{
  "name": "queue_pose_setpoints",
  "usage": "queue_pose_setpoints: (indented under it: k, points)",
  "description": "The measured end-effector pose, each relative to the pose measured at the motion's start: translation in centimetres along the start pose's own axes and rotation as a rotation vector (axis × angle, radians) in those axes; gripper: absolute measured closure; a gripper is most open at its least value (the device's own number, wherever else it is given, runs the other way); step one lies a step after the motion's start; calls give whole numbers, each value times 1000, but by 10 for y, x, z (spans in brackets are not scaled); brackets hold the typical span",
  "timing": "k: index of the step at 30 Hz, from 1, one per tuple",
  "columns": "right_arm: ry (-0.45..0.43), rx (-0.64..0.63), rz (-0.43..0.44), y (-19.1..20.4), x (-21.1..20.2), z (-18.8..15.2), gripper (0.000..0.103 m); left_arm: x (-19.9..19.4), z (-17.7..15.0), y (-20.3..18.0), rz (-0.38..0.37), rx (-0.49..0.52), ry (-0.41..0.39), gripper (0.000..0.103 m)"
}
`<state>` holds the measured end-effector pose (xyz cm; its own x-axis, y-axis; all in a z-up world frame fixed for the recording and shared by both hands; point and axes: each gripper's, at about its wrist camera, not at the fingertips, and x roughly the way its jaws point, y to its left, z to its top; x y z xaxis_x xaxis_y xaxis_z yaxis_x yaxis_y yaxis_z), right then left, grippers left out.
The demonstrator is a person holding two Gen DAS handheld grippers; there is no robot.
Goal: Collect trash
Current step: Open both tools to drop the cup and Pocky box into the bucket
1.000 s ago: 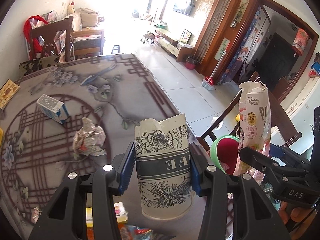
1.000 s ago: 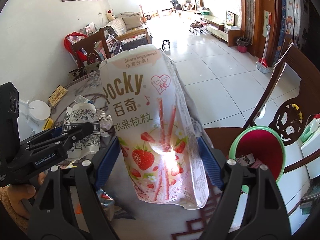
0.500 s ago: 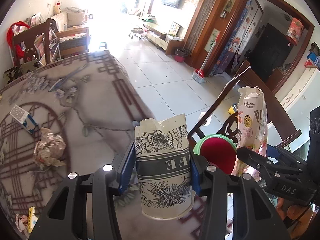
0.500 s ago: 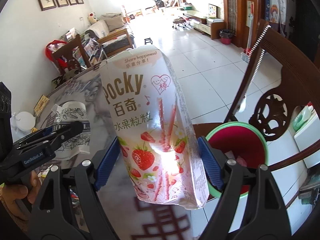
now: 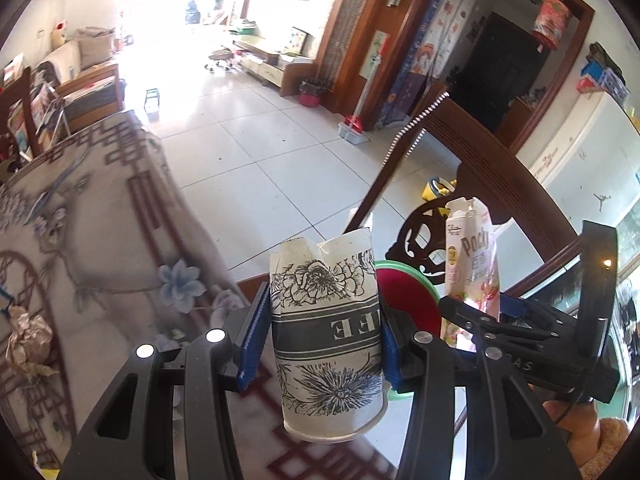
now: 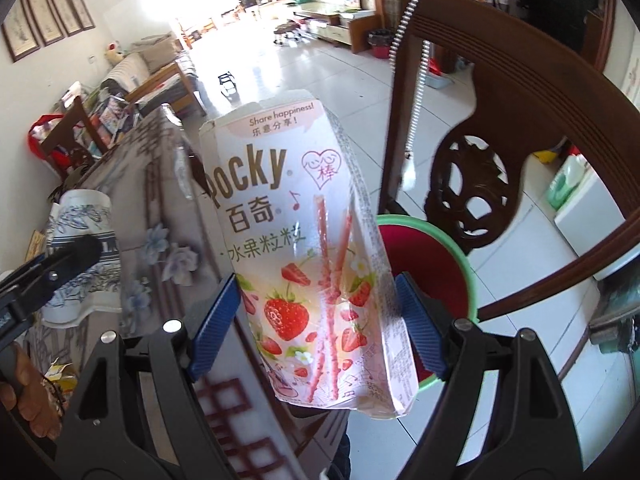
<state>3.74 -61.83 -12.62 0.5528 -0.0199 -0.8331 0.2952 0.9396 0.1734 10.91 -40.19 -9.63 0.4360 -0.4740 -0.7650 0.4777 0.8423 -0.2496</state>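
Note:
My left gripper (image 5: 320,344) is shut on a crushed paper cup (image 5: 326,332) with black flower print, held upside down near the table's right edge. My right gripper (image 6: 318,312) is shut on a pink Pocky box (image 6: 304,248), which also shows in the left wrist view (image 5: 472,264). A red bin with a green rim (image 6: 436,264) stands on the chair seat just beyond both items; it shows in the left wrist view (image 5: 408,296) behind the cup. A crumpled foil ball (image 5: 28,340) lies on the table at left.
The table has a patterned floral cloth (image 5: 100,240). A dark carved wooden chair (image 6: 500,152) stands right behind the bin. Tiled floor (image 5: 248,160) lies beyond the table edge. Wrappers (image 6: 60,376) lie at the table's near left.
Both grippers have moved right, off the table's middle toward the bin, still holding the cup and the Pocky box. The bin now looks closer and larger.

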Motion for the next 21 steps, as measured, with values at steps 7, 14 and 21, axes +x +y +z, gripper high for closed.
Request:
queue_pose_setpoints:
  k: [7, 14, 21]
  points:
    - [-10, 93, -100, -37, 6, -1, 11, 29, 12, -31, -67, 69, 45, 58]
    - [-53, 176, -151, -63, -11, -7, 8, 68, 25, -76, -186, 112, 82, 57]
    - [-115, 208, -207, -72, -32, -12, 8, 65, 13, -84, -223, 98, 89, 23]
